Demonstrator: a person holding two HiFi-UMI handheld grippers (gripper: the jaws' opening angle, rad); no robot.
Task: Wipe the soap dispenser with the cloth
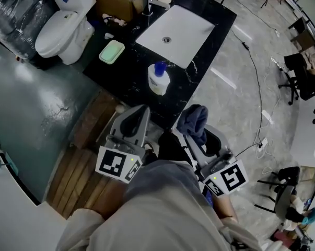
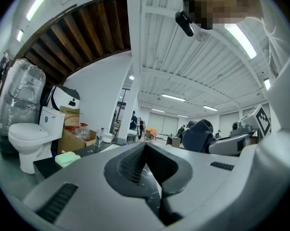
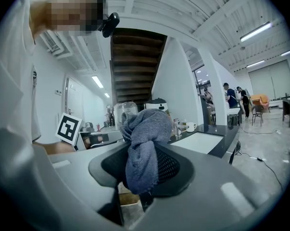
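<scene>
The sink (image 1: 175, 27) is set in a dark counter (image 1: 212, 15); the soap dispenser (image 1: 159, 79), a white bottle with a blue pump, stands upright on that counter just in front of the sink's near edge, on the person's side; nothing touches it.

The right gripper (image 1: 201, 137) is clamped on the cloth (image 3: 144, 143); the blue-grey fabric is bunched between its jaws, with a wad sticking up above them and a tail hanging below; this gripper is held out past the counter edge in front of the sink, well apart from the bottle.

The left gripper (image 2: 145, 148) has its jaws pressed together with nothing between them; it too hangs off the counter on the near side of the sink.

Judging from this, the cloth is in hand but no wiping has begun; what is left is to bring the cloth up to the bottle, perhaps steady it with the empty gripper, and rub its body and pump.
</scene>
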